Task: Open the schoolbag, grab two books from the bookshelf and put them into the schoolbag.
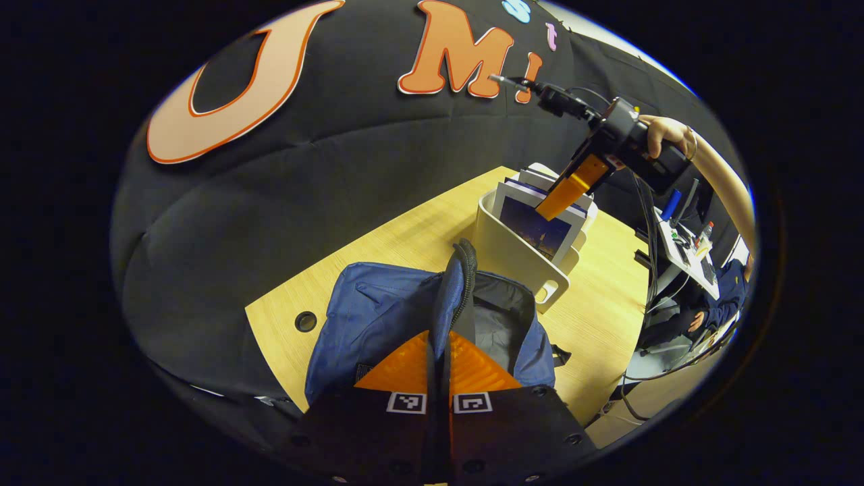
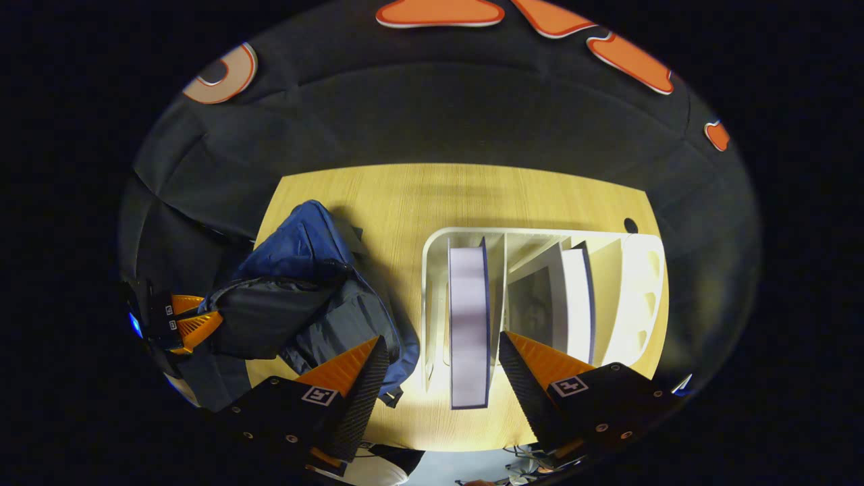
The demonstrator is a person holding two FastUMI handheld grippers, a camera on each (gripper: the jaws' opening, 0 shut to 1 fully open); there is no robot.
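Black booth cloth is being seen behind a light wooden surface point(image 2: 405, 202) on which the task's things are being kept. Toward the left side of the right gripper view, a blue schoolbag point(image 2: 304, 250) is being shown lying on the surface with its top open and its grey lining exposed; in the left gripper view the same schoolbag point(image 1: 378, 317) is being held up by the edge of its opening. Just beside the schoolbag, a white bookshelf point(image 2: 641, 283) with upright dividers is being shown standing on the surface, and books are being kept upright in its compartments. One pale-edged book point(image 2: 469, 324) is being framed between the two fingers of the right gripper point(image 2: 442, 368), whose jaws are being held wide apart, touching nothing; a second book point(image 2: 579, 297) is being shown leaning in a compartment farther right. In the left gripper view, the right gripper point(image 1: 563, 196) is being held by a hand point(image 1: 665, 131) just above the books in the bookshelf point(image 1: 506, 253). The left gripper point(image 1: 439, 354) is being kept closed narrowly, both fingers pressing on the dark zippered rim of the schoolbag's opening. In the right gripper view, the left gripper point(image 2: 192, 324) is being seen at the bag's near edge.
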